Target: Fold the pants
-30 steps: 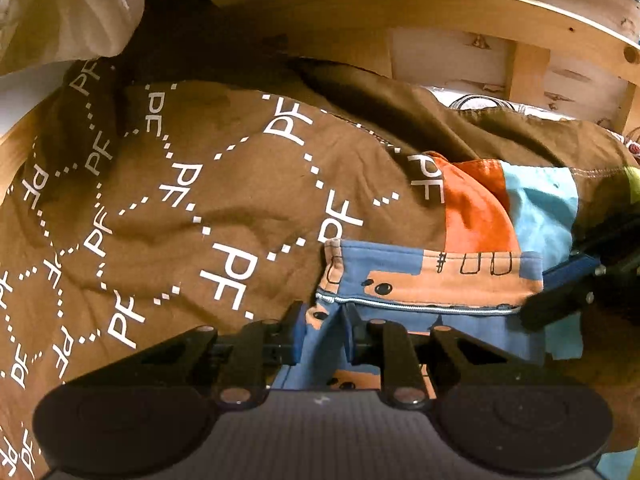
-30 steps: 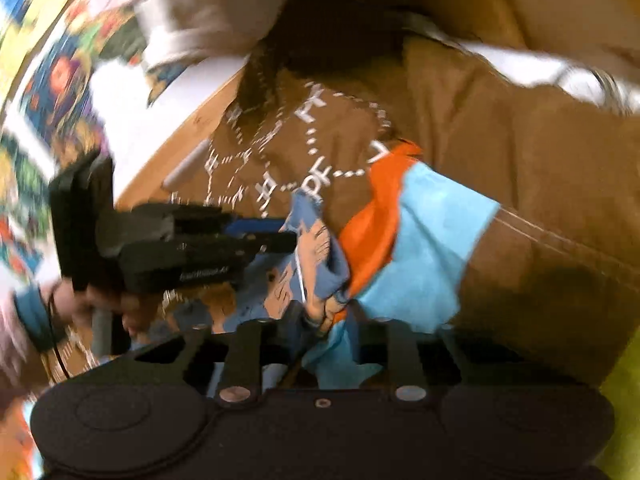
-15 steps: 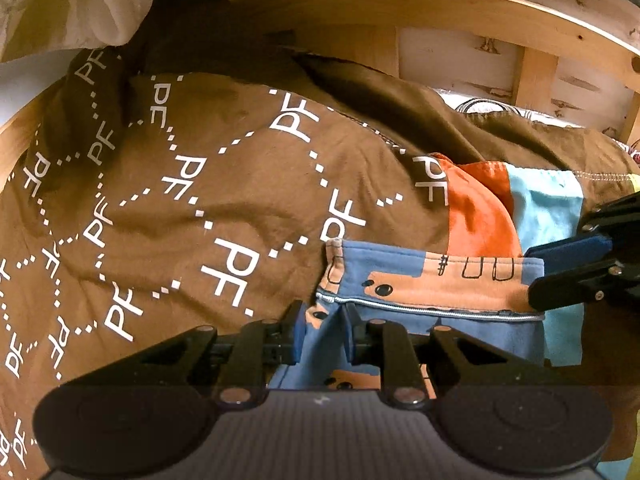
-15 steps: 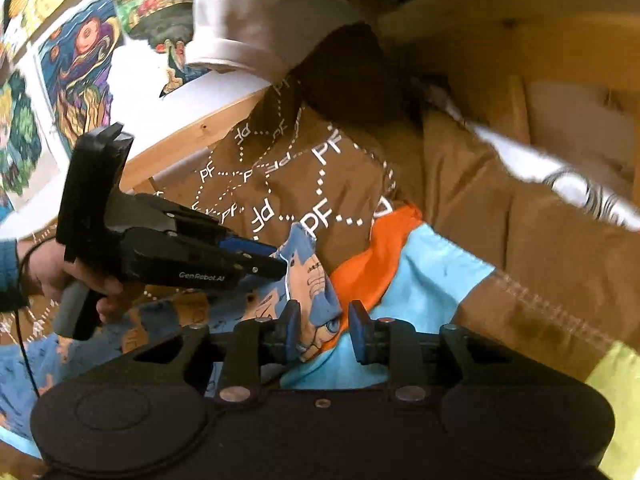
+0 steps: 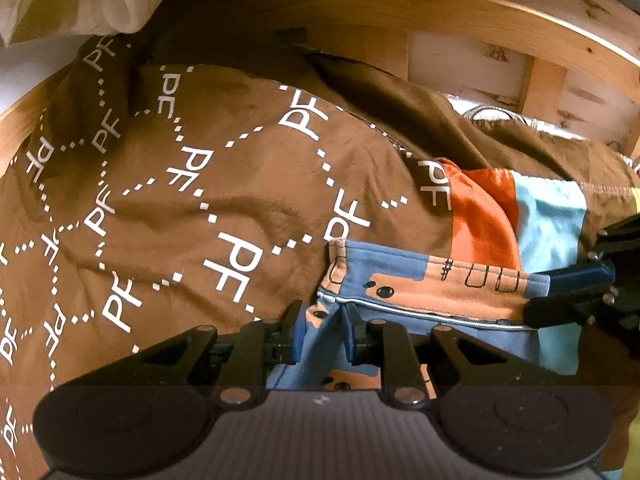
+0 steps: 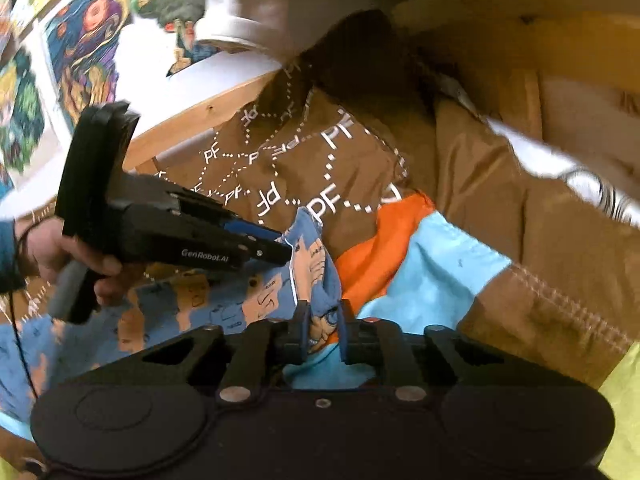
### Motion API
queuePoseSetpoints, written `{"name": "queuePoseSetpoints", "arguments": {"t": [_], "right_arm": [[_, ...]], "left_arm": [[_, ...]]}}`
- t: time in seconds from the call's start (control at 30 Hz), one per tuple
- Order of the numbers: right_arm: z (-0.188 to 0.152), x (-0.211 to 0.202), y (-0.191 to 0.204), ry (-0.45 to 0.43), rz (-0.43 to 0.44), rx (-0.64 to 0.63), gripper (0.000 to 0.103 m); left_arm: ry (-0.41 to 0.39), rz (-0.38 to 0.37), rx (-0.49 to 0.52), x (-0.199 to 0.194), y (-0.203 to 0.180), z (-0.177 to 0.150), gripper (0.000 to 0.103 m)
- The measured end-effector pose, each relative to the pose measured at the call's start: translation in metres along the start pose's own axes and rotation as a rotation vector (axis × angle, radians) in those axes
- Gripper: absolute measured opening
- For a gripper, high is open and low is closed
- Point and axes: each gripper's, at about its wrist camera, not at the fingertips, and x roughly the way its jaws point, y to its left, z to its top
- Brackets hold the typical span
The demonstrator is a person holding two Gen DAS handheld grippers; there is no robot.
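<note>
The pants [image 5: 432, 284] are blue with orange cartoon prints and lie on a brown bed cover [image 5: 200, 208]. My left gripper [image 5: 322, 336] is shut on the pants' left edge near a white-piped hem. My right gripper [image 6: 322, 332] is shut on the other end of the same hem [image 6: 316, 280]. In the left wrist view the right gripper's fingers [image 5: 568, 296] reach in from the right edge. In the right wrist view the left gripper [image 6: 276, 248] comes in from the left, held by a hand [image 6: 68, 256]. The hem is stretched between the two.
The brown cover has white "PF" lettering and orange [image 5: 480, 216], light blue [image 5: 548, 216] and yellow [image 6: 624, 392] patches. A wooden bed frame [image 5: 400, 4] runs behind and along the left [image 6: 200, 120]. A white pillow [image 6: 264, 8] lies at the head. Colourful pictures [image 6: 80, 40] hang on the wall.
The right gripper has swung its view upward and steadied, still holding the hem. The left gripper has barely moved. The hem between them lies a little straighter.
</note>
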Motion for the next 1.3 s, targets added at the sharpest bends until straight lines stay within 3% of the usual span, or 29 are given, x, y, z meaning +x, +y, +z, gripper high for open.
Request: {"name": "queuePoseSetpoints", "arguments": {"t": [0.07,0.17,0.2,0.33,0.47,0.6,0.7,0.8,0.9,1.1,1.23,1.27,1.3], "right_arm": [[-0.002,-0.002,0.010,-0.028,-0.034,-0.079,0.012],[-0.010,-0.003,0.032,-0.052,-0.105,-0.230,0.012],[-0.013,-0.004,0.039,-0.059,-0.132,-0.285,0.012],[-0.025,-0.005,0.062,-0.090,-0.194,-0.438,0.012],[-0.034,-0.001,0.075,-0.087,-0.248,-0.551,0.012],[-0.038,0.004,0.079,-0.076,-0.268,-0.594,0.016],[-0.036,0.003,0.075,-0.087,-0.244,-0.577,0.030],[-0.029,0.001,0.067,-0.121,-0.207,-0.551,0.034],[-0.016,0.004,0.056,-0.129,-0.153,-0.478,0.036],[-0.009,0.015,0.040,-0.031,-0.068,-0.355,0.038],[-0.002,0.016,0.026,-0.008,-0.019,-0.216,0.038],[-0.001,0.016,0.022,-0.004,-0.010,-0.184,0.034],[-0.001,0.016,0.019,-0.002,-0.009,-0.165,0.019]], "left_arm": [[-0.004,-0.011,-0.046,-0.005,0.006,0.000,0.028],[-0.027,-0.035,-0.164,-0.021,0.017,-0.001,0.052],[-0.043,-0.045,-0.202,-0.027,0.021,-0.002,0.055],[-0.070,-0.077,-0.347,-0.051,0.030,-0.004,0.055],[-0.006,-0.072,-0.435,-0.052,0.027,0.004,0.055],[-0.006,-0.180,-0.515,-0.042,0.022,0.012,0.055],[0.000,-0.204,-0.512,-0.034,0.013,0.018,0.055],[0.019,-0.190,-0.485,-0.026,0.005,0.023,0.055],[0.037,-0.175,-0.491,-0.018,0.005,0.024,0.055],[0.042,-0.165,-0.542,-0.011,0.019,0.014,0.055],[0.046,-0.166,-0.573,-0.008,0.026,0.009,0.055],[0.046,-0.167,-0.579,-0.007,0.027,0.008,0.055],[0.043,-0.172,-0.585,-0.011,0.030,0.006,0.055]]}}
